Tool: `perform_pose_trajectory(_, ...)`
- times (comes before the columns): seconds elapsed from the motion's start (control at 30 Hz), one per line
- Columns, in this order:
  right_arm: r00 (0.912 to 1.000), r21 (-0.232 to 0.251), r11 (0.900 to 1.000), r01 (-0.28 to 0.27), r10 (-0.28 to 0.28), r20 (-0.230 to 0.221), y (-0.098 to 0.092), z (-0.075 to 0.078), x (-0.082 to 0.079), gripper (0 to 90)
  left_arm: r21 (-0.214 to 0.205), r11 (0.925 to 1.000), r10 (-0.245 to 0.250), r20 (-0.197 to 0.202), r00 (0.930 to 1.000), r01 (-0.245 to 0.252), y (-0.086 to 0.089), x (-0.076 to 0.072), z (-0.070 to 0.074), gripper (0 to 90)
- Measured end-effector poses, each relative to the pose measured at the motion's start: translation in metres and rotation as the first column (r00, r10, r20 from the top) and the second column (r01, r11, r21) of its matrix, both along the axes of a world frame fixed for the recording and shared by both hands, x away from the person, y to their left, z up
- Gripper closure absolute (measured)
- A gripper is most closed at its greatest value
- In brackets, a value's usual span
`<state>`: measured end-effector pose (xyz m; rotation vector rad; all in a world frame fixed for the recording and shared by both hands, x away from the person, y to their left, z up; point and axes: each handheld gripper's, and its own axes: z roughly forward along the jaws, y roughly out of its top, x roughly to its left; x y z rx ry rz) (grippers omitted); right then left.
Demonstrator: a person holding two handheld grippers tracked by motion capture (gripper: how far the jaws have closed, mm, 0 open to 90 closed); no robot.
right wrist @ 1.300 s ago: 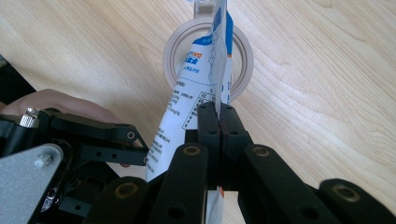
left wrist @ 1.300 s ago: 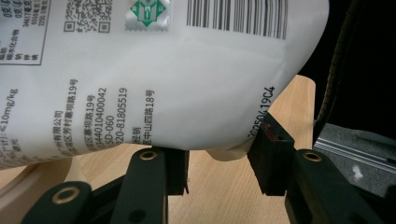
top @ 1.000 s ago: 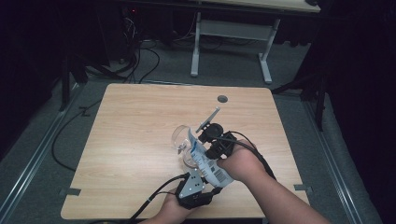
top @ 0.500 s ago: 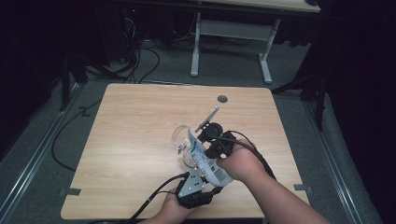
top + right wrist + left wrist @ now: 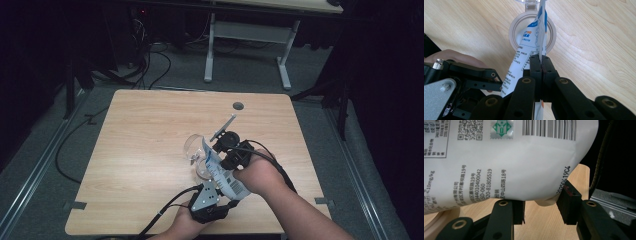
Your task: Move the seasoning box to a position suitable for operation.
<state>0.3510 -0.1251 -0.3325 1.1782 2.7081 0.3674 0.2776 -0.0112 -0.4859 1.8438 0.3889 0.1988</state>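
Your white printed pouch (image 5: pixel 220 172) hangs tilted over the middle-right of the table (image 5: pixel 140 130), its upper end tipped down into the mouth of a clear jar (image 5: pixel 196 150) that stands on the wood. In the right gripper view the pouch (image 5: pixel 534 42) drops straight toward the jar's round rim (image 5: pixel 514 27); that looks like a pouring pose, with the opening aimed inside so nothing spills onto the table. Whether anything is flowing, you cannot tell from these views.

Right tongs (image 5: pixel 541 62): pressed together on the thin edge of the pouch, pads meeting with the film pinched between them. This grip likely steers the pouch and keeps its mouth over the jar.

Left tongs (image 5: pixel 541 207): half apart under the pouch's lower, fuller end (image 5: pixel 506 162). The right pad (image 5: pixel 569 200) touches the bag's corner by the date stamp; the left pad sits just under the belly. Whether they truly squeeze or only cradle it is not clear. Read it as support from below, taking the weight while the other hand aims.

From above, your left gripper (image 5: pixel 210 202) sits at the near table edge, and the right hand (image 5: pixel 257 175) just beside it. A slim grey stick (image 5: pixel 223 127) leans by the jar. A cable port (image 5: pixel 238 106) lies farther back.
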Motion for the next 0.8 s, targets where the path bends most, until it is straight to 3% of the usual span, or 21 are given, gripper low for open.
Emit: perform_pose_trajectory(0.8,1.0,-0.005,1.0,0.007,-0.007,0.006,-0.0052,0.0025,-0.0007,90.0,-0.01,0.9998,-0.019,-0.005,0.9998,0.019,-0.0041,0.0004,0.003,61.7)
